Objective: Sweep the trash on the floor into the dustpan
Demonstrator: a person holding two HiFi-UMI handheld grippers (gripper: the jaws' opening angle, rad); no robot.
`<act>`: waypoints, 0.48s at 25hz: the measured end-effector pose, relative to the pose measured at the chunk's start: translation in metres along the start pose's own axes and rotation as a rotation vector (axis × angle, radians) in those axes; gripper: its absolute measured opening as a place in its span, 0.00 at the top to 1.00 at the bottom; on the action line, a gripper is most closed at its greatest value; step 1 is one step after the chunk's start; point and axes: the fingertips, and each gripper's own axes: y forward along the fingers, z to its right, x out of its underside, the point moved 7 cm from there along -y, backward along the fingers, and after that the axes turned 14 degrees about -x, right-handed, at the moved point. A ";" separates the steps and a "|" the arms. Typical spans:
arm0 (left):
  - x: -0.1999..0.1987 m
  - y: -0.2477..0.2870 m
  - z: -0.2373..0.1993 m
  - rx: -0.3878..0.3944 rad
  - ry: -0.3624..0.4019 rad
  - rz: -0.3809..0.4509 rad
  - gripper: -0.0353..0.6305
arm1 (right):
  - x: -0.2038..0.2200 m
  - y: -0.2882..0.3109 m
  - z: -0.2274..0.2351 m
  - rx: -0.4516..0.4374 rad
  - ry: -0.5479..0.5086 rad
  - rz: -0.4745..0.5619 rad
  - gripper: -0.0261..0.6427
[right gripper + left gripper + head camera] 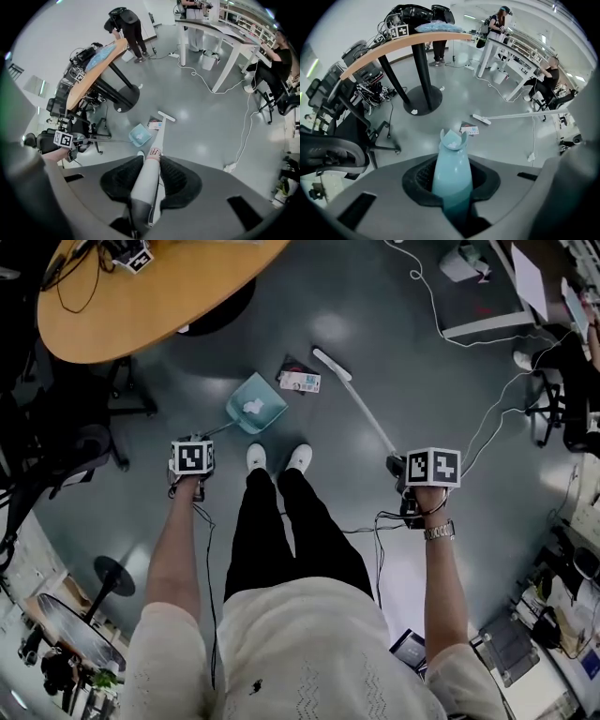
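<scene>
trash, a small printed packet [301,382], lies on the floor between the teal dustpan [256,405] and the broom [349,390] head. it sits on something dark that is hard to make out. a white scrap [251,407] sits in the pan. left gripper [451,185] is clamped on the dustpan handle, right gripper [145,185] on the broom handle. white shoes [278,457] stand just behind the pan. round wooden table [141,306] lies beyond. only the gripper views show people [499,21] at far desks.

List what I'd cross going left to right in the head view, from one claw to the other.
Left claw → teal plastic dustpan → flat printed trash packet → head of the white long-handled broom → right claw.
</scene>
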 end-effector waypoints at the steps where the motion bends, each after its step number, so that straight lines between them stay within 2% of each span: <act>1: -0.004 0.001 -0.001 -0.003 -0.007 0.003 0.81 | 0.003 0.004 -0.002 -0.004 -0.005 -0.005 0.78; 3: -0.012 0.004 -0.003 -0.007 -0.019 0.004 0.81 | 0.011 0.012 -0.010 0.006 -0.027 -0.019 0.78; 7: -0.027 0.011 -0.005 -0.035 0.011 -0.011 0.81 | 0.029 0.026 -0.032 0.039 -0.071 -0.069 0.78; 12: -0.029 0.019 -0.012 -0.017 0.015 -0.022 0.81 | 0.057 0.048 -0.071 0.011 -0.073 -0.133 0.78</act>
